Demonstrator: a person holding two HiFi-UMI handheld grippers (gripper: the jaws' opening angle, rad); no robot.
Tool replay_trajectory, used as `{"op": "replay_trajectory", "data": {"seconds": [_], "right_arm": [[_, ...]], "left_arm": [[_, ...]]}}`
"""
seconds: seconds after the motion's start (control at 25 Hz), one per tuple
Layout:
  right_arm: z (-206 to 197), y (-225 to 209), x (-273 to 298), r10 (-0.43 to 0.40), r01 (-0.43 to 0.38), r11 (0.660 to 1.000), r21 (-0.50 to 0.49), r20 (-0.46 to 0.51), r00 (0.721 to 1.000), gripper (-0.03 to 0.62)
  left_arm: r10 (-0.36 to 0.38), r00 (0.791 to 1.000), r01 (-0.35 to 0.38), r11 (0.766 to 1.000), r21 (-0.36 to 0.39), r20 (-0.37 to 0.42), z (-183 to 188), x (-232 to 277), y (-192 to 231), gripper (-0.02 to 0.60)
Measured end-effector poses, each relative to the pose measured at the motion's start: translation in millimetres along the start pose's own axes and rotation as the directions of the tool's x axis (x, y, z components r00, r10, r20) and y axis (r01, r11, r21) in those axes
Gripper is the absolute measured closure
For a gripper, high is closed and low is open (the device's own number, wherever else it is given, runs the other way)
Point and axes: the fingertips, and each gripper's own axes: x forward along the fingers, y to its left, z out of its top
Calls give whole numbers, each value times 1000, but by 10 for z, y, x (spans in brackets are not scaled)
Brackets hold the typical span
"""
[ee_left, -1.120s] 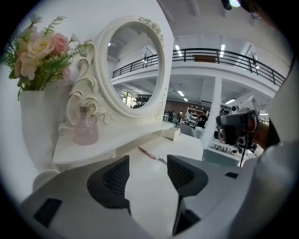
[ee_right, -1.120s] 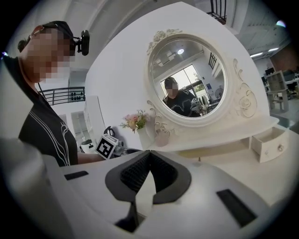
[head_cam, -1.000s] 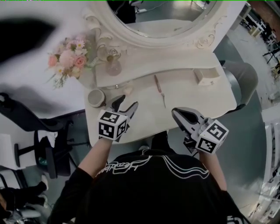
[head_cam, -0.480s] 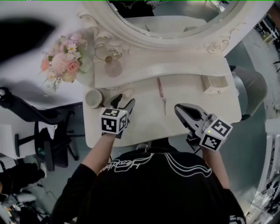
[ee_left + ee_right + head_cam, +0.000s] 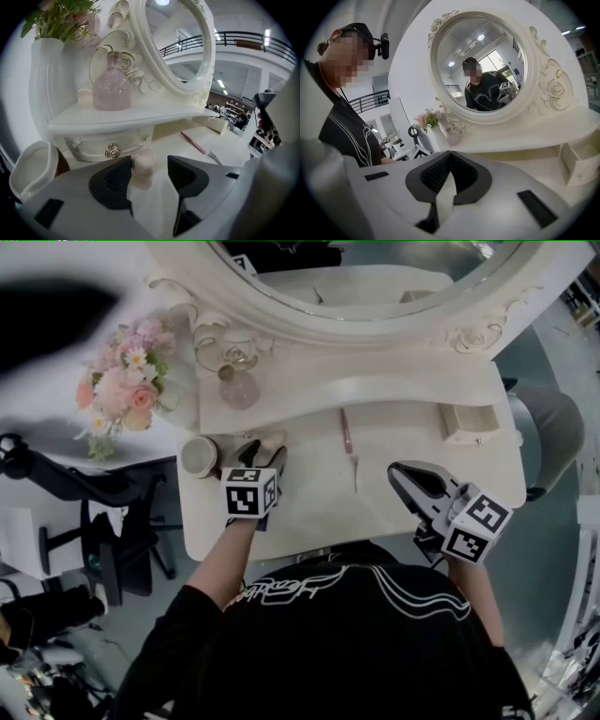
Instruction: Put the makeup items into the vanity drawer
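1. The left claw [image 5: 263, 450], forearm stretched forward over the white vanity table [image 5: 309, 512], stands wide around a small pale-pink makeup sponge [image 5: 142, 165] that rests on the table.
2. The right claw [image 5: 449, 157] is closed tight and empty, angled over the table's front right.
3. A slim red makeup pencil [image 5: 345, 431] lies mid-table.

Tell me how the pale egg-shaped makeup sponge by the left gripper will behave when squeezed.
The makeup sponge looks matte and soft, so it will probably squash and grip rather than slip. It stands upright on a rounded body between the jaws of the open left gripper, so a one-sided nudge may tip or roll it. Likely very light.
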Motion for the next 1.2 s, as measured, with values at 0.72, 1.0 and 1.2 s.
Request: {"op": "replay_trajectory", "data": {"seconds": [0.72,1.0,1.2], "right_arm": [[-68,-5,14,10,-10,1000,20,-4,1000,568],[-36,138,63,22,-22,1000,5,25,999,568],[-166,137,32,13,-14,999,49,33,999,568]], "left_arm": [[92,996,-92,996,-3,-5,-2,14,145,448],[54,999,-54,999,-1,8,19,-107,77,463],[-5,1000,4,1000,18,28,104,-266,-126,471]]}}
